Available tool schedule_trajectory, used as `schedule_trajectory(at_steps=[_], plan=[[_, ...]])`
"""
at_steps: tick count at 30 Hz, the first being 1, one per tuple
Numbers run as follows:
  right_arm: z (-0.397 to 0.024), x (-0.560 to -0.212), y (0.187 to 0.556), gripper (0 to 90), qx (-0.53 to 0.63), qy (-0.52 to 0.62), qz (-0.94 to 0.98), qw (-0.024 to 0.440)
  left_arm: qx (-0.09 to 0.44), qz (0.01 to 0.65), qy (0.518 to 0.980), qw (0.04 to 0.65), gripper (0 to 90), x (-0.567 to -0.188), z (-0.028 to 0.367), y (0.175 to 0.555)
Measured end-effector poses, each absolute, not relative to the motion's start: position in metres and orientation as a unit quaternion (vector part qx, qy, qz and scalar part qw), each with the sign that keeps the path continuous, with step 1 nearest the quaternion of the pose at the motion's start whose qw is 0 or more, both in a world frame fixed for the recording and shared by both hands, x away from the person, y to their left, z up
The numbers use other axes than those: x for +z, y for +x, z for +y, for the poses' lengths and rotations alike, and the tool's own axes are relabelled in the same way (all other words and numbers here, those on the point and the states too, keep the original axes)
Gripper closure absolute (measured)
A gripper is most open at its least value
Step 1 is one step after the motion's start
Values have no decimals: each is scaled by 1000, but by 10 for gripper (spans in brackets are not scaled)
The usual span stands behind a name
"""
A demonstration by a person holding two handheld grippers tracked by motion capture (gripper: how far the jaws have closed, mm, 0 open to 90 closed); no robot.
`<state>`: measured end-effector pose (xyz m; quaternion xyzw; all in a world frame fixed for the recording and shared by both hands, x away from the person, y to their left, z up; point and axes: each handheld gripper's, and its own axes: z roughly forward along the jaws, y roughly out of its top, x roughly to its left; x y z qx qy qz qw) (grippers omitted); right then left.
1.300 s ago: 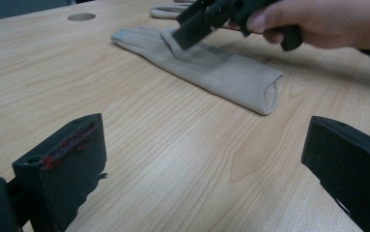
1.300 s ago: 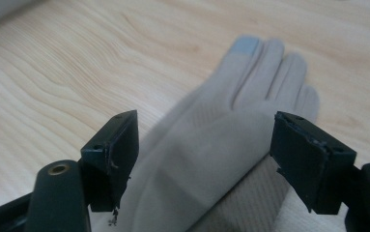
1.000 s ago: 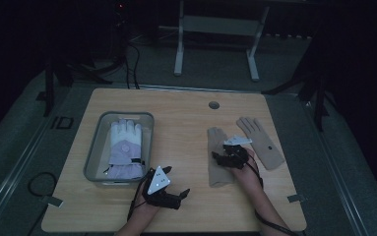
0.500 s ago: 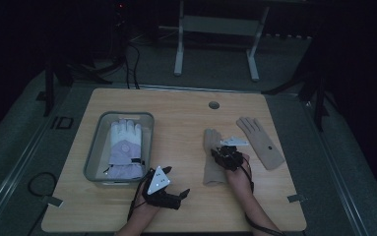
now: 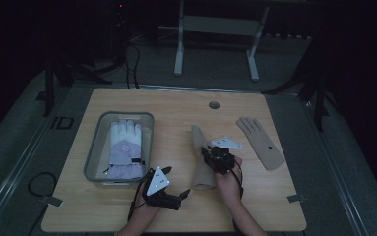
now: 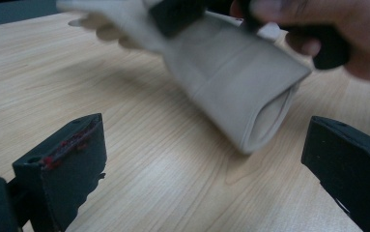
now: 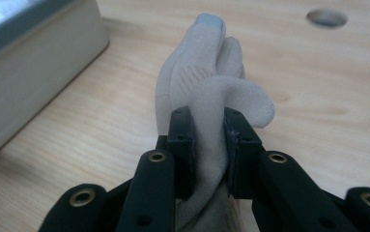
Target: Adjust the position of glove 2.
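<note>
My right gripper (image 5: 209, 153) is shut on a beige glove (image 5: 200, 164) at mid-table. Its jaws have just been closing, and the right gripper view shows the glove (image 7: 199, 82) bunched between the pads (image 7: 182, 140), fingers pointing away. The glove's cuff end (image 6: 240, 92) hangs tilted just above the wood in the left gripper view. A second beige glove (image 5: 261, 142) lies flat to the right. My left gripper (image 5: 183, 194) rests near the front edge, open, with nothing between its jaws (image 6: 211, 159), facing the cuff.
A grey tray (image 5: 93, 152) at the left holds a white and lavender glove (image 5: 124, 147); its wall (image 7: 28, 72) stands close on the left in the right gripper view. A round cable hole (image 5: 214, 105) sits near the far edge.
My right gripper closed on the nearer beige glove and carried it left and up, so the glove now stands bunched and partly lifted. The left gripper stayed put.
</note>
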<state>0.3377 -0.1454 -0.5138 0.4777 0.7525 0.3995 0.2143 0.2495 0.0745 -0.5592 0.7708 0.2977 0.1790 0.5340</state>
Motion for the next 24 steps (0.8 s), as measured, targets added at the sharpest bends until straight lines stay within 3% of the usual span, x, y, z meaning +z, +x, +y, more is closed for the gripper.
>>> schedule_trajectory(at_steps=[6, 11, 18, 24], plan=[[-141, -541, 342, 730, 370, 484, 765, 209, 176, 293, 775, 532, 22, -562, 73, 250], [-143, -555, 347, 531, 355, 480, 778, 194, 178, 291, 776, 530, 22, -563, 72, 250], [-143, -556, 347, 405, 349, 452, 800, 187, 175, 291, 779, 527, 22, -564, 71, 250], [-150, -541, 348, 408, 356, 432, 808, 184, 172, 288, 780, 528, 22, -565, 70, 250]])
